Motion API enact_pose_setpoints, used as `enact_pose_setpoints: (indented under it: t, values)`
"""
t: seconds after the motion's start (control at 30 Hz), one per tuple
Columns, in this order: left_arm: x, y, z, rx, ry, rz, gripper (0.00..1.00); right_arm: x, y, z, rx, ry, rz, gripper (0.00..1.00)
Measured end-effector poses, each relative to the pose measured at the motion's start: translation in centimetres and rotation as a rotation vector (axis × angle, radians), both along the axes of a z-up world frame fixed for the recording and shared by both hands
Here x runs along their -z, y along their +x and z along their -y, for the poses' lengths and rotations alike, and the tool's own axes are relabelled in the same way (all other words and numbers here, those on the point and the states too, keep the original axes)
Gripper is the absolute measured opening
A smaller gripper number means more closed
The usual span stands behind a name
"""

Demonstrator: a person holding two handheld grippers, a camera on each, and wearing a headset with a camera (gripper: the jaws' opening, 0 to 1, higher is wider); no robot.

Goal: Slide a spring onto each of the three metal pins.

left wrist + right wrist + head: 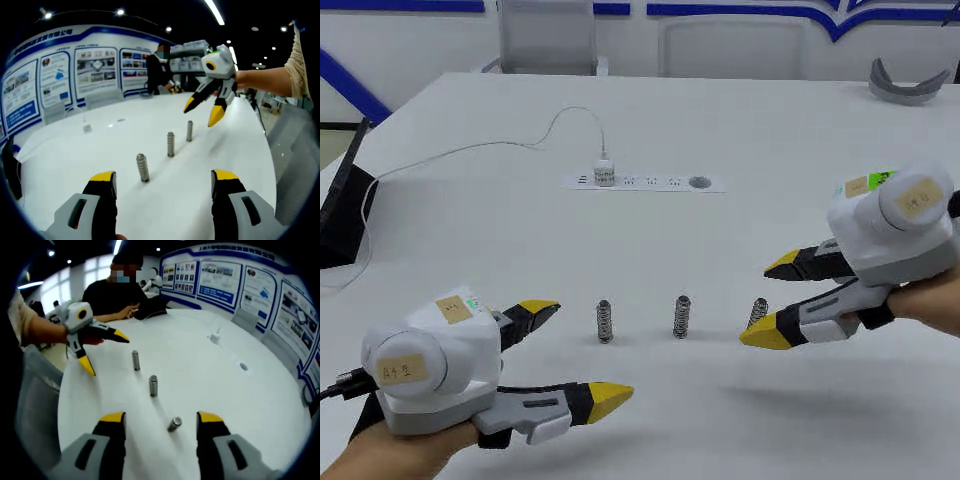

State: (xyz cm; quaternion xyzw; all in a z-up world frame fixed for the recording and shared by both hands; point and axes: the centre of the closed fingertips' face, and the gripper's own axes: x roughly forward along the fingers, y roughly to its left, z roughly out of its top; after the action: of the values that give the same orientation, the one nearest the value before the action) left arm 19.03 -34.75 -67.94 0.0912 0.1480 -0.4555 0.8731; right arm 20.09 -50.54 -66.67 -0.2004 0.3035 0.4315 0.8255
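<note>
Both your grippers are wide apart and empty: the left gripper (pixel 580 350) hangs near-left of the row, and the right gripper (pixel 765 302) sits just beside the right spring (pixel 758 312), which lines up between its jaws in the right gripper view. The left spring (pixel 605 321), middle spring (pixel 681 316) and right spring stand in a row on the tabletop (pixel 720 120), apparently each over a pin, though the coils hide the pins. The right spring looks slightly tilted, so my guess is you're parked there to check its seating.
</note>
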Motion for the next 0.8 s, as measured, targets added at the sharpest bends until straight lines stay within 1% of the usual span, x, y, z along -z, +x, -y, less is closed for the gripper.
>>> enact_pose_setpoints:
  t: [0.13, 0.37, 0.53, 0.8]
  values:
    - [-0.1, -0.1, 0.0, 0.001, 0.001, 0.002, 0.79, 0.1, -0.6, 0.5, 0.016, 0.019, 0.007, 0.59]
    - [-0.1, -0.3, -0.1, -0.001, -0.001, 0.0, 0.8, -0.3, -1.7, 1.3, 0.041, 0.051, 0.031, 0.61]
    - [-0.2, -0.6, -0.1, -0.002, -0.006, 0.0, 0.81, -0.2, -2.5, 2.0, 0.062, 0.073, 0.04, 0.63]
    - [-0.2, -0.9, -0.6, -0.016, -0.011, -0.002, 0.81, -0.2, -3.6, 2.8, 0.099, 0.115, 0.079, 0.67]
